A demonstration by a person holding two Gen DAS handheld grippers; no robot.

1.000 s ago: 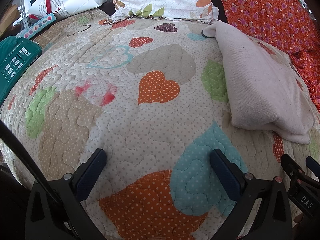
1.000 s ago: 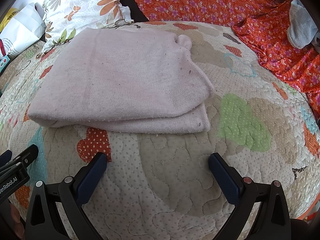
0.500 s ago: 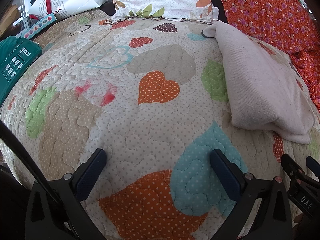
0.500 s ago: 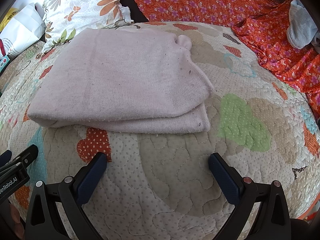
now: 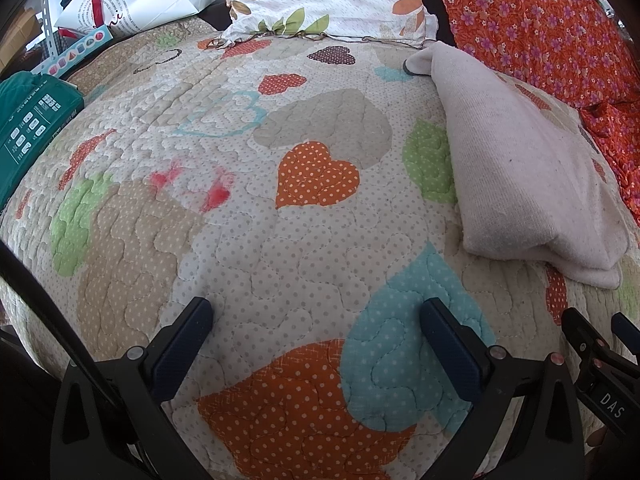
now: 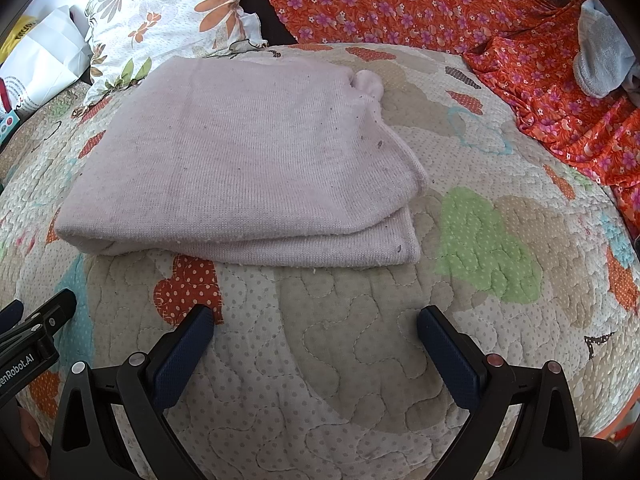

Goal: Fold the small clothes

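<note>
While both tools hung over the bed, this was how things lay.

Right hand-held gripper: spread wide, nothing between its blue pads; it hovered over bare quilt, just short of the garment's near edge.

Left hand-held gripper: likewise wide apart and empty, poised over a teal heart patch of the quilt, with the garment off to its right and well apart from its tips.

Pink knit garment: lay on the quilt directly ahead of the right tool, already doubled over, two layers showing along the near edge and a small rounded tab poking out at the far right corner.

Handling, as a judgement: looked soft, light and limp, a fine knit that would drape and sag from any pinch; not slippery, not fragile, though the layers could slide apart if only the top one were caught.

Where to take hold, as a judgement: the near right corner, where both layers met, for the right tool; the near left corner for the left, so the edge lifted evenly.

Progress, as a judgement: one fold appeared done; another seemed possible.

Surroundings: floral pillow beyond the garment, orange flowered cloth to the far right, a grey item on it.
</note>
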